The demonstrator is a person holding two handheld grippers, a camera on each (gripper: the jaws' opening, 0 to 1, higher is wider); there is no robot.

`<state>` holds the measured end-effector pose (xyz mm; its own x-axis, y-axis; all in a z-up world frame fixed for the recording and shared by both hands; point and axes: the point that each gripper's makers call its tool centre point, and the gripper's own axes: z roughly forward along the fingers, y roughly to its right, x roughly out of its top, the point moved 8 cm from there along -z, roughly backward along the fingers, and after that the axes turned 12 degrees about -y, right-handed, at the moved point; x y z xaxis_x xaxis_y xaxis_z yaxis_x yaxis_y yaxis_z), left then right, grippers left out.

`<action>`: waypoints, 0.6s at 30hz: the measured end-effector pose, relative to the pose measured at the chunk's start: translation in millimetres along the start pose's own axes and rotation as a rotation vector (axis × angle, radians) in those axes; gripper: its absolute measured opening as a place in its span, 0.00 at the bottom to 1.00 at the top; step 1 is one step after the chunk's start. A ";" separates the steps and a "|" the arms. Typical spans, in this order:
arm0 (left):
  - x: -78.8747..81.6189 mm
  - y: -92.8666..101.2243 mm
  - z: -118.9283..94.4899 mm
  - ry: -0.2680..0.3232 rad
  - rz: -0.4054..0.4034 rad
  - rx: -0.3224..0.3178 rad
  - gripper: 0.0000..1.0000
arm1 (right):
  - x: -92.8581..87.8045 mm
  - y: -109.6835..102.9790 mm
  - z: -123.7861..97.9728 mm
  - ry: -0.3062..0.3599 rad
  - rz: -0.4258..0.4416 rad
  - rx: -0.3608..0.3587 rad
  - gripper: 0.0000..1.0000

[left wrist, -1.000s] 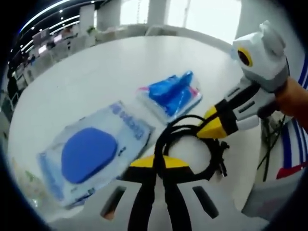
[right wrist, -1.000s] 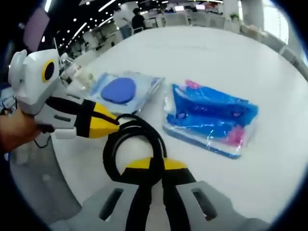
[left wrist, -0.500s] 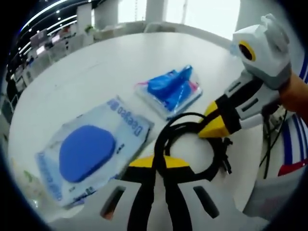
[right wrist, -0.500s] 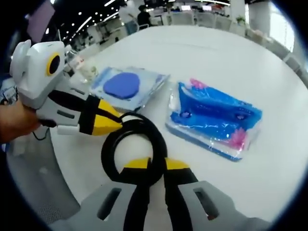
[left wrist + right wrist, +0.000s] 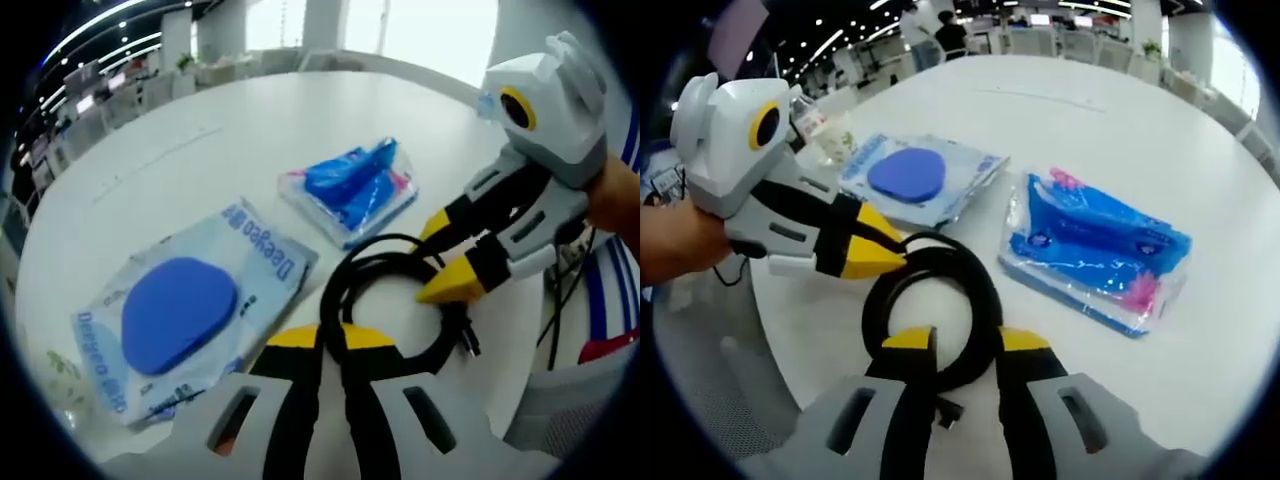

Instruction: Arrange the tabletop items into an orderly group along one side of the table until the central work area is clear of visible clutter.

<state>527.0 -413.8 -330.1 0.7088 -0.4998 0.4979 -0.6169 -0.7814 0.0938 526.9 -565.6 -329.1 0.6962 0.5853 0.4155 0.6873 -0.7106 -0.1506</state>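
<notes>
Black rubbery cable [image 5: 395,305], wound in a loose coil, lies near the table's [image 5: 200,150] edge closest to the person, with both tools at it. In the left gripper view the left gripper [image 5: 320,338] has its jaws closed on the near arc of the coil. The right gripper [image 5: 965,345] stands with its jaws parted, straddling its own side of the loop without pinching it, as the right gripper view shows.

The coil looks light and limp, a thing that will sag and unwind if lifted by one strand, so I judge the best hold to be across several turns at once, where the loops bunch together. The plug end [image 5: 468,340] hangs free on the outer side of the coil and may drag or snag. The jacket seems grippy rather than slick, so a modest squeeze should serve.

Just beyond the coil lies a clear packet with a blue oval pad [image 5: 180,315], its corner close to the cable. Beside that, further in from the edge, is a blue bag [image 5: 355,190] with pink trim. Both are thin plastic, likely slippery and easily pushed by a sweeping cable. A small paper cup [image 5: 840,140] stands at the table's edge behind the pad packet in the right gripper view.
</notes>
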 end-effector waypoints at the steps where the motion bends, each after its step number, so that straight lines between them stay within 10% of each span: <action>1: 0.0 0.0 -0.1 0.001 0.001 0.000 0.04 | 0.5 -0.3 -0.7 0.003 -0.002 -0.002 0.30; 18: 7.5 2.5 -16.7 0.085 0.004 0.021 0.04 | 10.5 -2.0 -21.9 0.078 -0.062 -0.074 0.21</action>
<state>525.0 -413.3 -311.7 0.6741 -0.4699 0.5699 -0.6118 -0.7875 0.0742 528.3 -566.6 -304.7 0.6326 0.5993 0.4906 0.7095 -0.7024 -0.0568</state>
